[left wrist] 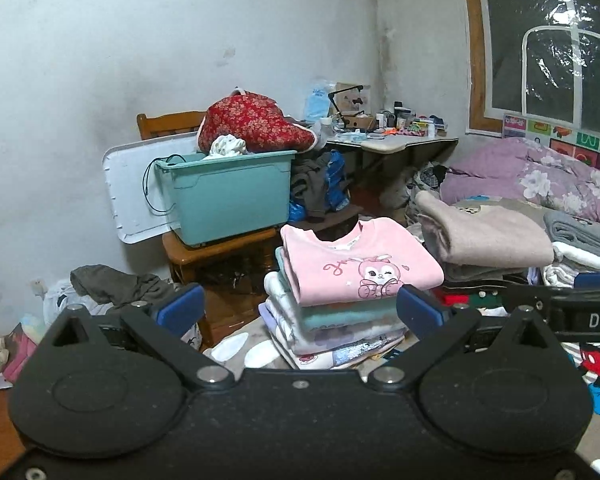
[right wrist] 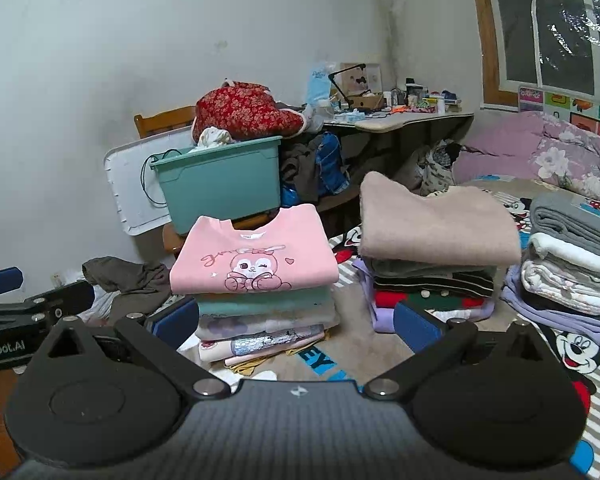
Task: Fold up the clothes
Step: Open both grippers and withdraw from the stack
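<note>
A folded pink sweatshirt with a cartoon bunny [left wrist: 360, 260] [right wrist: 252, 248] lies on top of a stack of folded clothes on the bed. My left gripper [left wrist: 300, 312] hangs in front of that stack, open, with nothing between its blue pads. My right gripper [right wrist: 294, 324] is also open wide and empty, just in front of the stack and a little to its right. Beside it stands a second stack topped by a folded beige sweater [left wrist: 484, 232] [right wrist: 436, 224]. A third stack with a grey top [right wrist: 572, 248] stands further right.
A teal bin [left wrist: 228, 196] [right wrist: 220, 184] sits on a wooden chair [left wrist: 216, 248] behind the stacks, with a red floral cushion [left wrist: 256, 124] on it. A dark garment [left wrist: 116, 284] lies on the floor at the left. A cluttered desk [left wrist: 400, 142] and a purple quilt [left wrist: 540, 172] are behind.
</note>
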